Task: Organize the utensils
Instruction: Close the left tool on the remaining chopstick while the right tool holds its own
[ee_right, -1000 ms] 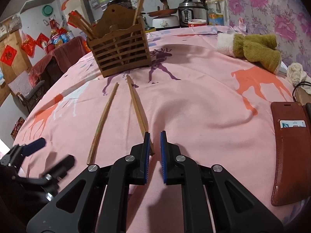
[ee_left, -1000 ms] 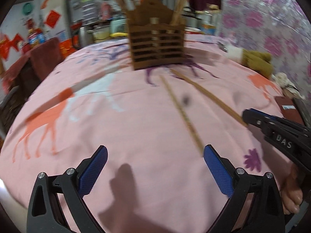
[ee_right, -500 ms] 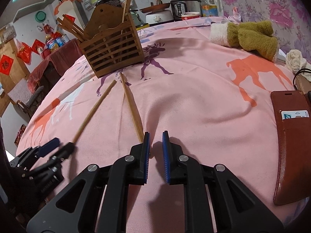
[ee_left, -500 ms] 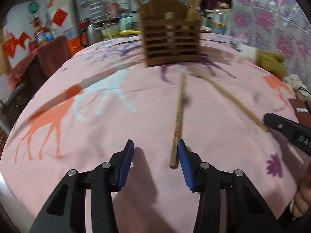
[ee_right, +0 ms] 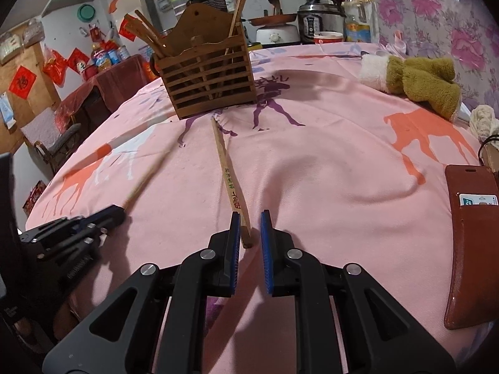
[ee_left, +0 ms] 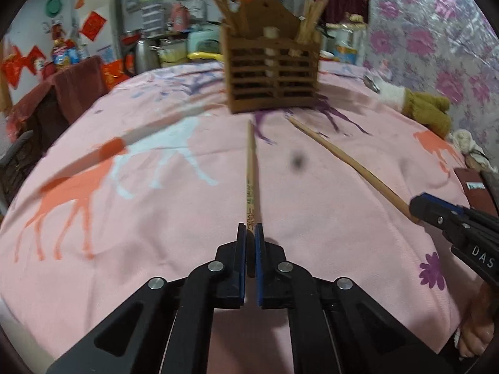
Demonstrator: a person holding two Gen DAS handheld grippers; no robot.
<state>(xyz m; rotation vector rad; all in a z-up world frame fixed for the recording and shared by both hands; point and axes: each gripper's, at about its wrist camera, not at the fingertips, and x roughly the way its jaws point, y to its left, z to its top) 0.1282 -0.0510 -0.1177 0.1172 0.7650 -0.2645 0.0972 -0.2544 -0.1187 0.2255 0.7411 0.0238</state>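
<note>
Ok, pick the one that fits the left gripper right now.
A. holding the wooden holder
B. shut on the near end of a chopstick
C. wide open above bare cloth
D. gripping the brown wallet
B: in the left wrist view the left gripper has its blue pads pressed against the near end of the printed chopstick, which points away toward the wooden utensil holder.
</note>
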